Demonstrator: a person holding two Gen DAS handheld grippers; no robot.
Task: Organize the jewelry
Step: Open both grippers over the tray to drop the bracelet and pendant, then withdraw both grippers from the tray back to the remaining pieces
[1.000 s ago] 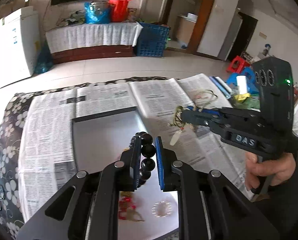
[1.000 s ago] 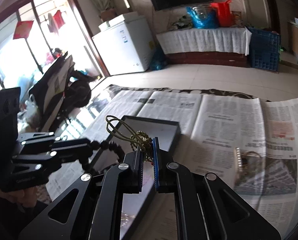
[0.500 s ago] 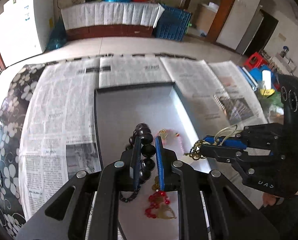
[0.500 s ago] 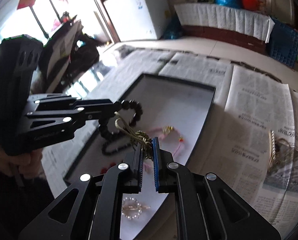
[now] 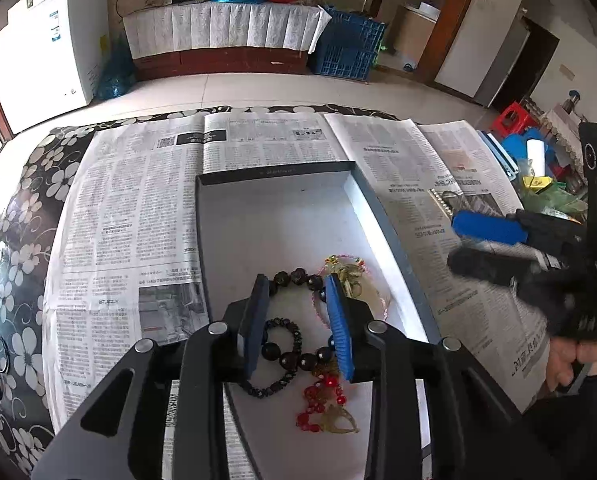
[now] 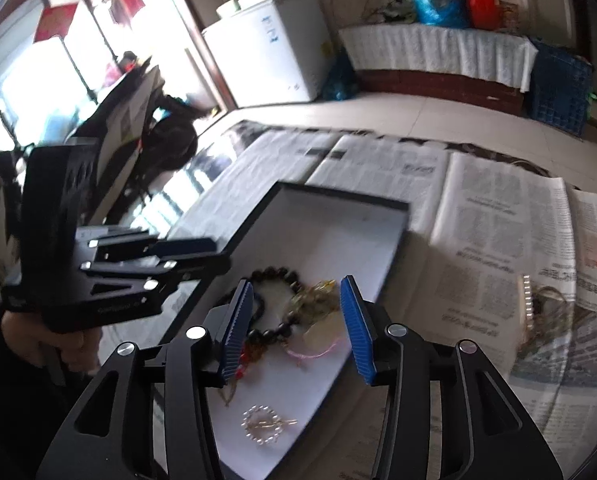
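Observation:
A shallow box with a white floor and dark rim lies on newspaper. In it rest a dark bead bracelet, a smaller black bead bracelet, a red bead piece and a gold and pink cord piece. My left gripper hovers over the dark bracelet, jaws opening, pads off the beads. My right gripper, jaws opening too, hangs above the gold cord piece with nothing gripped. A pearl ring lies at the box's near end. Each gripper shows in the other's view: right, left.
A pearl strand and some tangled jewelry lie on the newspaper right of the box. Newspaper sheets cover a floral tablecloth. A person's hand holds the right gripper. Beyond the table are a white freezer and a blue crate.
Both grippers have let go: the dark bead bracelet and the gold cord piece now lie in the box. Both pairs of jaws have spread. The right gripper has drawn back to the right.

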